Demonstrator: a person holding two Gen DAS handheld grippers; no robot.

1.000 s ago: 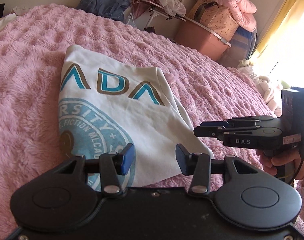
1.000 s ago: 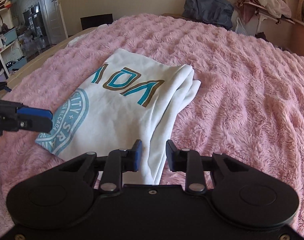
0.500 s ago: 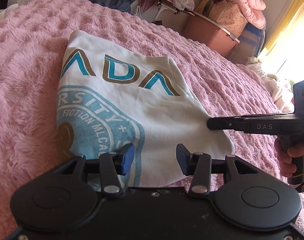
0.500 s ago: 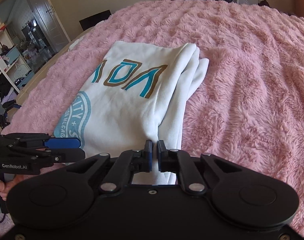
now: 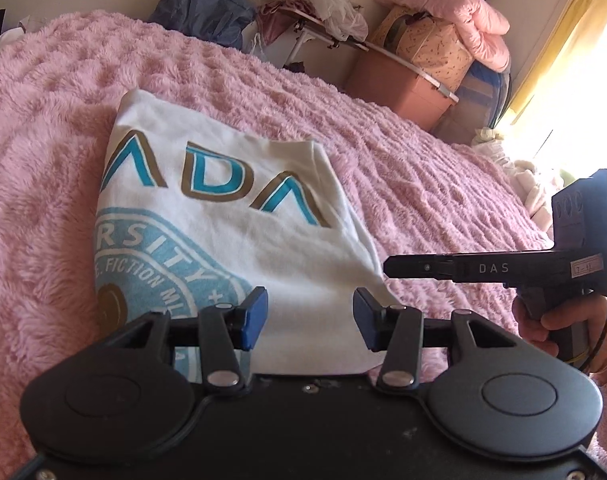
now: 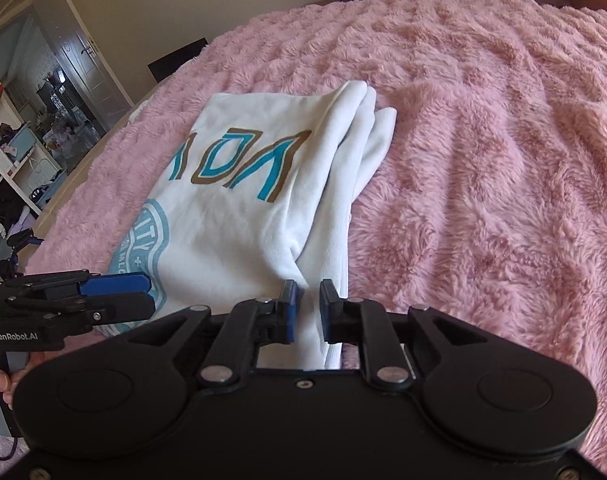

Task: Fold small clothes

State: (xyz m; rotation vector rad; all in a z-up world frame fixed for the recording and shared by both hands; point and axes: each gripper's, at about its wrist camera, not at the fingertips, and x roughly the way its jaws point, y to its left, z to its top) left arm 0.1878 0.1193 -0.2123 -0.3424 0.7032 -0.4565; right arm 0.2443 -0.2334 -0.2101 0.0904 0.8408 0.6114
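Note:
A white T-shirt [image 5: 223, 240] with teal and brown lettering lies folded on the pink fluffy blanket [image 5: 423, 184]. My left gripper [image 5: 309, 314] is open over the shirt's near edge, its blue pads apart with nothing pressed between them. My right gripper [image 5: 387, 270] reaches in from the right and meets the shirt's right edge. In the right wrist view, the layered side fold of the T-shirt [image 6: 243, 220] runs between the narrow jaws of the right gripper [image 6: 306, 310]. These jaws are opening slightly while their pads still touch the cloth. The left gripper [image 6: 147, 294] shows at lower left.
A person's hand [image 5: 543, 320] holds the right gripper's handle. Boxes and pink bedding [image 5: 423, 52] are stacked beyond the bed's far side, beside a dark bag [image 5: 203, 12]. Shelves and a doorway [image 6: 23, 140] stand past the bed's left edge.
The right jaws closed on the shirt's side fold, then eased a little apart. Both grippers drew closer to the shirt, and the right one rolled.

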